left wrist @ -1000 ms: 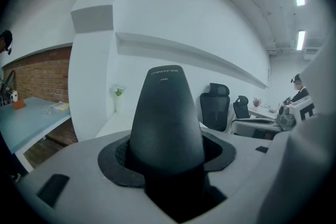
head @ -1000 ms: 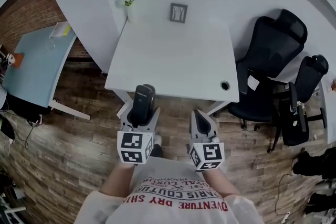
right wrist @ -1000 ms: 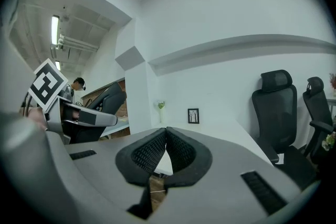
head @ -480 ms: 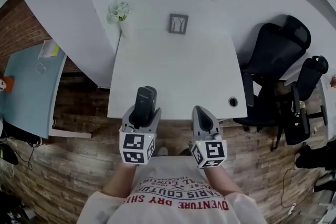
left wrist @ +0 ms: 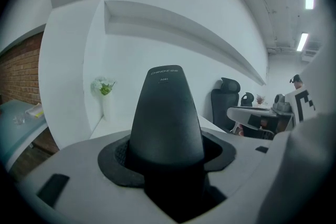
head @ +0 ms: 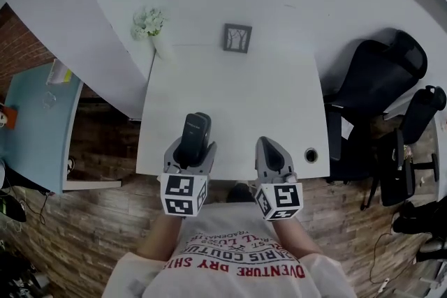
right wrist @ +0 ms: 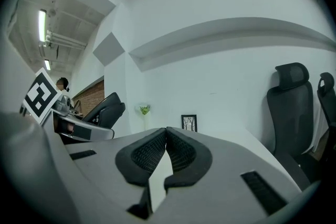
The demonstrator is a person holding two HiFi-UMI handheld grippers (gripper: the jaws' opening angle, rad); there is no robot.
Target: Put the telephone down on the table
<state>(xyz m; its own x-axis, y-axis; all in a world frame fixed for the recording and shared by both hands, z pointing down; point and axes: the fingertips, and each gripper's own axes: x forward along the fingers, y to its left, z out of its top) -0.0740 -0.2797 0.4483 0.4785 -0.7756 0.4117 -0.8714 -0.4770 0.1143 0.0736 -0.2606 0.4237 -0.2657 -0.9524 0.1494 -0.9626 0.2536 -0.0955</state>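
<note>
Clamping the telephone [head: 195, 134], left gripper [head: 190, 153] above table [head: 230, 101]

Telephone [left wrist: 167, 113] base unseen between fingers [left wrist: 111, 165]

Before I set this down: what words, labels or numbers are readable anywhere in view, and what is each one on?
"COUTUR": red print, upside down in the head view, ends cut off, on the person's shirt.
"DRY": same shirt, on another red line; the words either side are unclear.
telephone: two tiny lines of print near its top, too blurred to read.
picture frame: a drawing only, no words.
</note>
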